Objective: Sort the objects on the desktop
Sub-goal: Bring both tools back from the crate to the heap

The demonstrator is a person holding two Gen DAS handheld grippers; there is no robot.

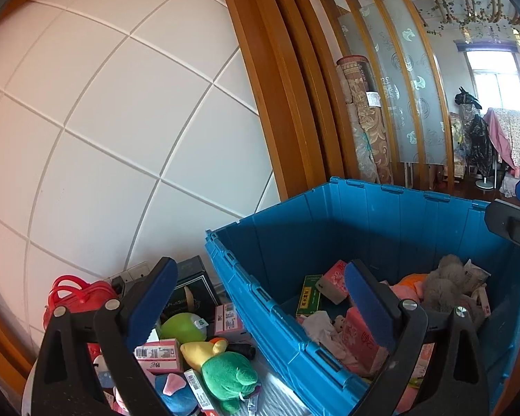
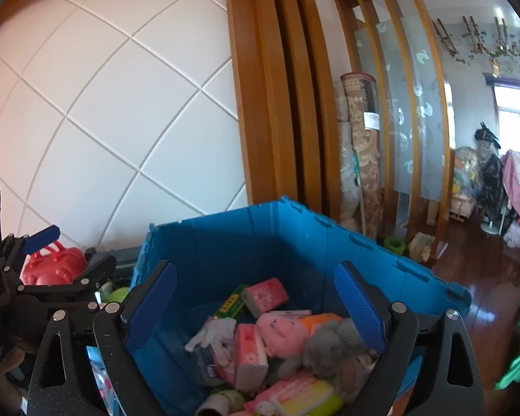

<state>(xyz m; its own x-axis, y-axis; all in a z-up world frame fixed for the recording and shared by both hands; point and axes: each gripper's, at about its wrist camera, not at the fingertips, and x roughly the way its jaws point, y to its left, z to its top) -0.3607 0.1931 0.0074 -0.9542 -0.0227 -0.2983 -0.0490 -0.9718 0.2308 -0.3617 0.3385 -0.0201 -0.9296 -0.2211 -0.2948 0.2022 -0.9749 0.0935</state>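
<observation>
A blue plastic crate (image 1: 329, 242) stands open on the right of the scene, its ribbed walls upright. Inside lie a green box (image 1: 308, 296), pink tissue packs (image 2: 265, 293), a pink plush (image 2: 284, 332), a grey plush (image 2: 329, 343) and a crumpled white cloth (image 2: 213, 332), heaped together. To the crate's left, a loose pile holds a green plush (image 1: 227, 374), a yellow plush (image 1: 201, 348), a lime-green ball (image 1: 183, 327), a pink barcoded box (image 1: 157, 353) and a dark box (image 1: 194, 287). A red handbag (image 1: 76, 294) sits at the far left by the wall.

Left gripper (image 1: 260, 308) and right gripper (image 2: 256, 308): black plastic arms with triangular cutouts, silver pivot screws (image 1: 111, 304), blue textured pads (image 2: 358, 303) lining the fingers.
</observation>
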